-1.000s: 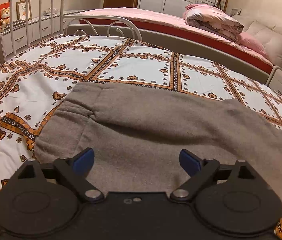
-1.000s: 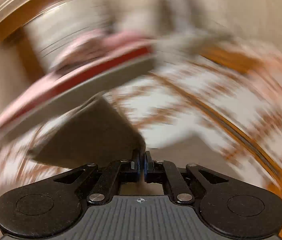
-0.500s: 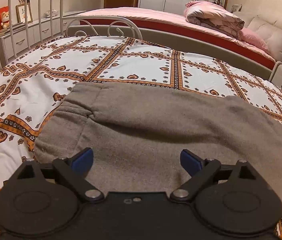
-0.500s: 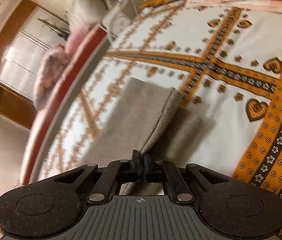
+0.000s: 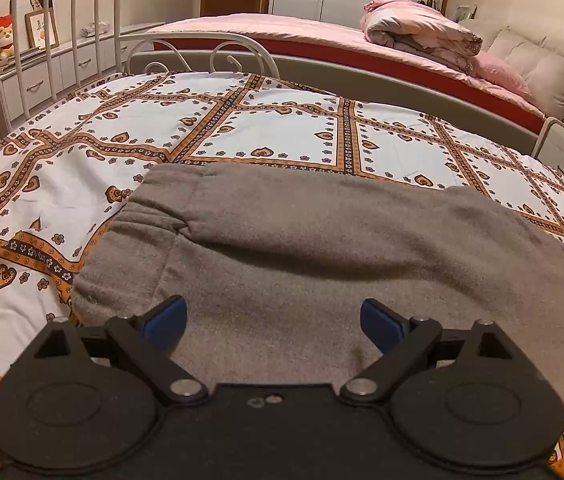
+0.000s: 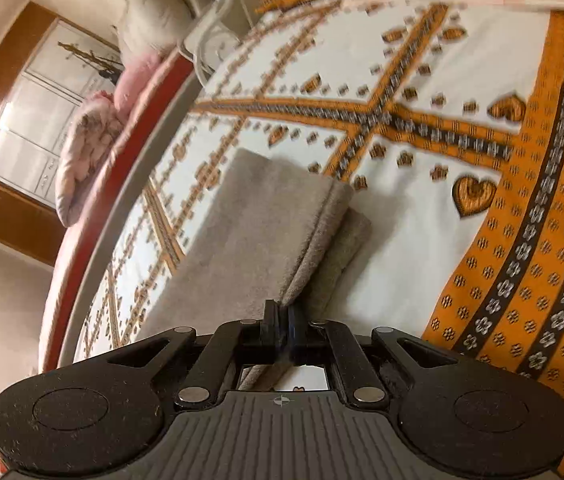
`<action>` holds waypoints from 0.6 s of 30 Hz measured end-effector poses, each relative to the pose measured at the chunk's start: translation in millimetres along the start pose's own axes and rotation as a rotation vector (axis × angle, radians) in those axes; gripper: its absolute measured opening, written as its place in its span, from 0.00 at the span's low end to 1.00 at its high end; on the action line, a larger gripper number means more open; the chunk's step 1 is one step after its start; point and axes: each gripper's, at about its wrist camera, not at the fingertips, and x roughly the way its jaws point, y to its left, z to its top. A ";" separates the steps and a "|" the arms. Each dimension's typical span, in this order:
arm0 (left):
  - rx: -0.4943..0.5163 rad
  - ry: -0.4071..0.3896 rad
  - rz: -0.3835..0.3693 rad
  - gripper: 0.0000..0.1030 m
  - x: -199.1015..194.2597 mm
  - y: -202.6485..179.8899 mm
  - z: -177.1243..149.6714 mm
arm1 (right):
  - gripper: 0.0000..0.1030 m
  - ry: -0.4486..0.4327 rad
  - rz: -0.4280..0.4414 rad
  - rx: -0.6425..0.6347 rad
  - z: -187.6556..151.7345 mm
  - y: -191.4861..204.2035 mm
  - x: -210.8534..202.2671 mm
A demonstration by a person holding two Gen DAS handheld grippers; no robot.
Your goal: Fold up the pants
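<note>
Pants (image 5: 321, 248) lie on bedspread (image 5: 82, 168) — left gripper (image 5: 272, 322) spread wide, right gripper (image 6: 282, 320) pinching their hem.

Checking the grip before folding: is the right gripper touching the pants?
Touching. The right wrist view shows the right gripper shut on the edge of the grey pants.

grey-brown pants (image 5: 321, 248); white bedspread (image 5: 274, 136), orange heart-and-flower bands

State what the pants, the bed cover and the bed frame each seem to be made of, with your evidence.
Pants: likely fleece or brushed knit; matte, fuzzy grey-brown nap, soft thick folds.
Bed cover: probably woven cotton; smooth, flat, printed with orange hearts and flowers.
Bed frame: seemingly painted metal; thin white tubes bent into scrolls, slight sheen.
</note>
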 end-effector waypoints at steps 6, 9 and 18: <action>0.008 0.003 0.009 0.85 0.8 -2.1 -0.1 | 0.01 -0.017 -0.047 -0.008 5.0 -14.1 -0.3; 0.001 0.001 0.010 0.85 0.7 -1.9 0.0 | 0.02 -0.096 -0.001 -0.044 3.3 -5.8 -23.9; 0.016 0.004 0.027 0.87 2.3 -5.8 0.0 | 0.02 -0.064 0.060 0.077 7.3 -19.4 -19.4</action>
